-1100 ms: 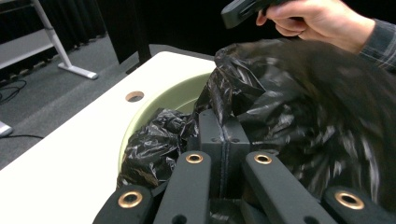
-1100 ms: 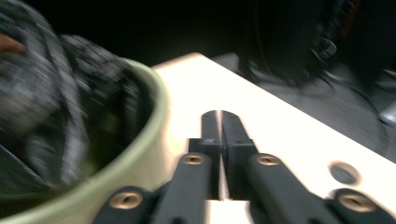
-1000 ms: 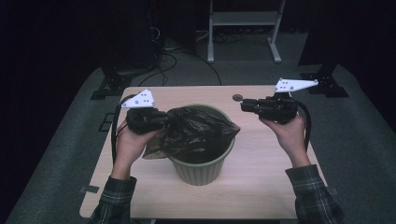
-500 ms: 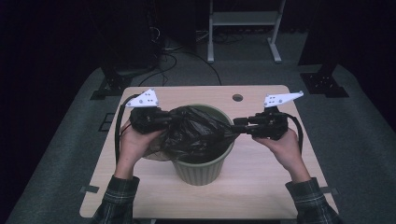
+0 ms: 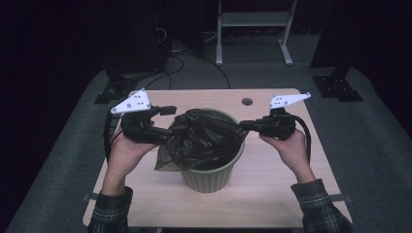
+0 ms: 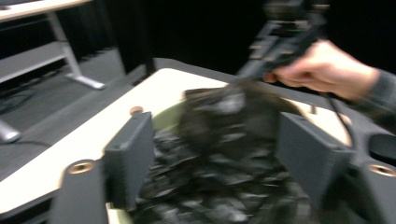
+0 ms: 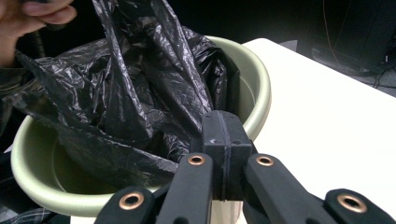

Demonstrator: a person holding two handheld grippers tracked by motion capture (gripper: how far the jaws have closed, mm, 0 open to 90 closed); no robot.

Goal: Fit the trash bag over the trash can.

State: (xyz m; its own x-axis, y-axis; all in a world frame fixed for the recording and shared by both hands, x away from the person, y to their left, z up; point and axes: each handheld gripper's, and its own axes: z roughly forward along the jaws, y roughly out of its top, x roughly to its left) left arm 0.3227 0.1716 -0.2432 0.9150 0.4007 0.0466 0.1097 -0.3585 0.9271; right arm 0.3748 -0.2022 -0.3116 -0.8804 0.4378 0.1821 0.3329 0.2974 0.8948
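Wooden table (image 5: 272, 204) carries 1 pale green bin (image 5: 214, 177), standing upright near the table's middle. A small round hole (image 5: 247, 102) sits in the tabletop near the far edge, well apart from the bin.

Black bin bag (image 5: 206, 138) sits in and over the bin mouth, crumpled and bunched up above the rim. On the person's left side it spills over the rim and hangs down outside the wall; on the right side it is drawn across toward the rim. In the right gripper view the bag (image 7: 140, 93) covers the near and left part of the opening, with bare green inner wall of the bin (image 7: 252, 88) showing at the right.

2 grippers flank the bin, 1 per hand. Left gripper (image 5: 171, 131) is at the bag's left edge, over the overhanging part. Left gripper view is motion-blurred: its jaws stand apart with the bag (image 6: 224, 154) between them, and contact probably isn't made, though the blur makes that hard to confirm. Right gripper (image 5: 243, 125) is at the bin's right rim; in the right gripper view its jaws are pressed together (image 7: 223, 154) with bag film pinched at the rim.

The right hand (image 6: 322, 70) and its gripper appear across the bin in the left gripper view.
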